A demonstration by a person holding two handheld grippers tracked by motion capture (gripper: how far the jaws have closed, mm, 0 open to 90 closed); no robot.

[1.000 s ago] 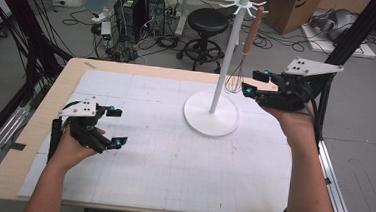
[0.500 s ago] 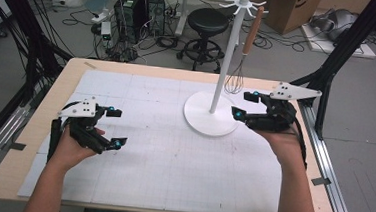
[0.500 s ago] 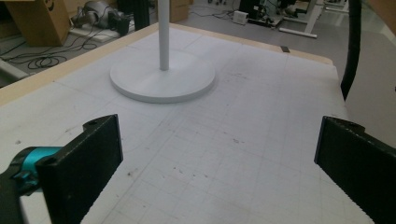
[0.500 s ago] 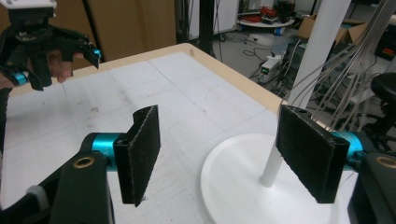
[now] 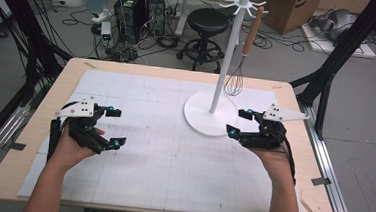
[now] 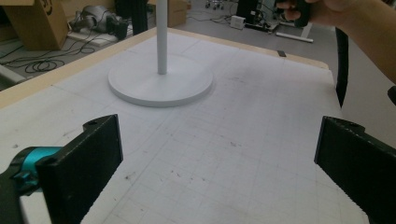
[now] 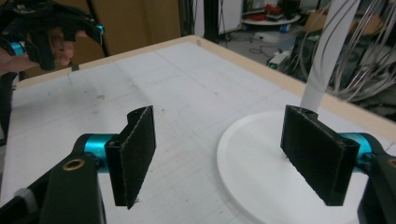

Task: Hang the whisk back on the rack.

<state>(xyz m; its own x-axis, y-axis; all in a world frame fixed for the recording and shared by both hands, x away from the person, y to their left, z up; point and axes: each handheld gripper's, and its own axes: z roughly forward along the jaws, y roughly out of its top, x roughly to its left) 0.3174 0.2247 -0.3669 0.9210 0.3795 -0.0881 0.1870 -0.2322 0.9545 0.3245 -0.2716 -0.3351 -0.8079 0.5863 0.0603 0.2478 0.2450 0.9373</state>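
Fingers apart on both: left gripper [image 5: 113, 127] wide open near the desk's left edge, right gripper [image 5: 240, 122] open, empty, at the near rim of the white stand base [image 5: 200, 118]. Gridded mat [image 5: 162, 154] covers the wooden desk [image 5: 68, 75]. Whisk [image 5: 235, 79] hangs from the stand's top. Stool [image 5: 209, 22], computer towers [image 5: 135, 9], cables on floor behind.

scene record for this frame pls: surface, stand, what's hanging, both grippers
surface: wooden table with white gridded mat
stand: white hook stand, round base on the mat, right of centre
hanging: whisk with wooden handle, hung from a top hook, wires clear of the base
left gripper: open, holding nothing, over the mat's left side
right gripper: open, holding nothing, beside the stand's base
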